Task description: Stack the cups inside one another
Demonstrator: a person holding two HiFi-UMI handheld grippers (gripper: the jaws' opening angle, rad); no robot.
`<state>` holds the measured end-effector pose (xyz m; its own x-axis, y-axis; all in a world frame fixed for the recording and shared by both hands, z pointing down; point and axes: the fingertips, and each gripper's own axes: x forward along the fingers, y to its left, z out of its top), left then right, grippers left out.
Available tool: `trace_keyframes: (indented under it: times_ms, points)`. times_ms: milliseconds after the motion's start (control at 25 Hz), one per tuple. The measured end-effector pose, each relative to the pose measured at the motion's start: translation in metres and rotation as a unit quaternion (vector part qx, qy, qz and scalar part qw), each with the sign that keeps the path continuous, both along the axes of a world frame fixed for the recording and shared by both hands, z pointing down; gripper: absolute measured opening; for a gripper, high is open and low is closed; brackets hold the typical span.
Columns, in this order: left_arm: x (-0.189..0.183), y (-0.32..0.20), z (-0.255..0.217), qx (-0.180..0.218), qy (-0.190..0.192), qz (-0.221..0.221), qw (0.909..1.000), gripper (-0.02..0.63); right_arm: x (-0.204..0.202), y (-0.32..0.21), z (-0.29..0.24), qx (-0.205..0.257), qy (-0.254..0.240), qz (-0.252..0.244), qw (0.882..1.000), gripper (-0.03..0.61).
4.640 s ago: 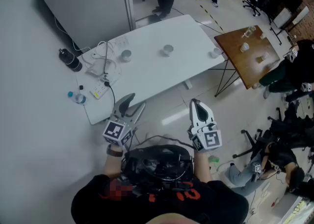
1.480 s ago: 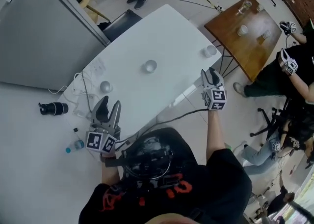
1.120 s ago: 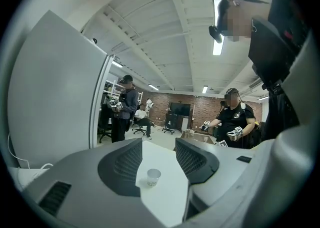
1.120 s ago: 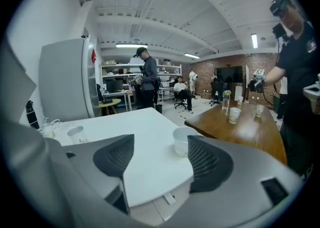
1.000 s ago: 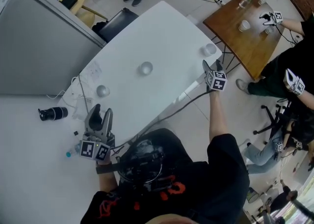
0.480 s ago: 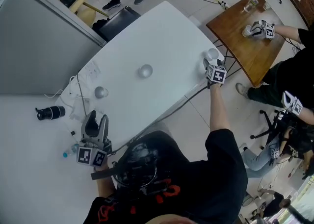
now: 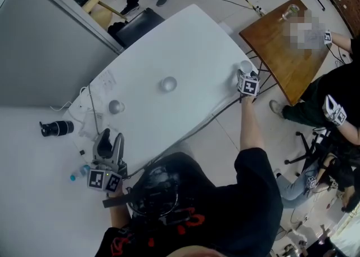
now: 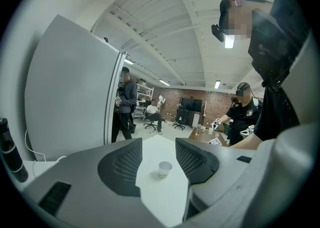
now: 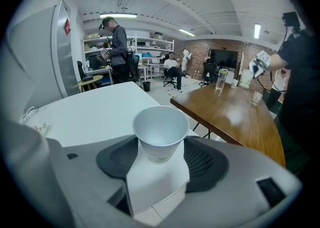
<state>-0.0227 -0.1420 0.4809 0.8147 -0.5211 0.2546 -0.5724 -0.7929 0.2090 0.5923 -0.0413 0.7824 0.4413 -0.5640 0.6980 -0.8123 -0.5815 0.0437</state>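
Note:
Three white paper cups stand apart on the white table (image 7: 185, 36): one in the middle (image 7: 167, 84), one at the left end (image 7: 115, 106), one at the right edge (image 7: 244, 68). My right gripper (image 7: 243, 75) has come down round that right cup (image 9: 160, 132). Its jaws have just been closing, and the pads now lie against the cup's lower walls while it still stands on the table. My left gripper (image 7: 108, 139) hangs open and empty off the table's near left corner. In the left gripper view a cup (image 8: 164, 169) stands well ahead of its jaws.
A brown wooden table (image 7: 278, 45) with more cups stands just beyond the right cup, and another person works there. Cables (image 7: 93, 104) lie on the left end of the white table. A black bottle (image 7: 54, 128) and a small water bottle (image 7: 79, 172) lie left of it.
The right gripper has moved forward and down onto the cup at the table's right edge, and its jaws have narrowed round it. The left gripper has stayed low at the left.

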Motion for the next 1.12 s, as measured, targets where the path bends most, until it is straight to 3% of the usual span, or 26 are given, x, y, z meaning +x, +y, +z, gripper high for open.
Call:
trace_keyframes:
  times_ms: [200, 400, 640, 760, 1120]
  points:
    - [-0.001, -0.005, 0.001, 0.000, 0.005, 0.007, 1.0000, 0.213, -0.008, 0.012, 0.007, 0.013, -0.016, 0.011, 1.000, 0.290]
    - [0.001, -0.004, 0.000, 0.001, 0.014, 0.016, 0.9998, 0.213, -0.030, 0.020, -0.010, 0.055, -0.018, 0.002, 0.998, 0.289]
    - [-0.003, -0.001, -0.005, 0.005, 0.029, 0.022, 0.9993, 0.213, -0.095, 0.024, -0.040, 0.070, 0.017, -0.098, 0.993, 0.288]
    - [-0.003, 0.002, -0.006, 0.007, 0.033, 0.027, 0.9991, 0.213, -0.130, 0.018, -0.064, 0.086, 0.043, -0.149, 0.984, 0.288]
    - [-0.012, 0.015, -0.013, 0.009, 0.046, 0.037, 0.9982, 0.213, -0.222, -0.009, -0.139, 0.129, 0.107, -0.244, 0.955, 0.290]
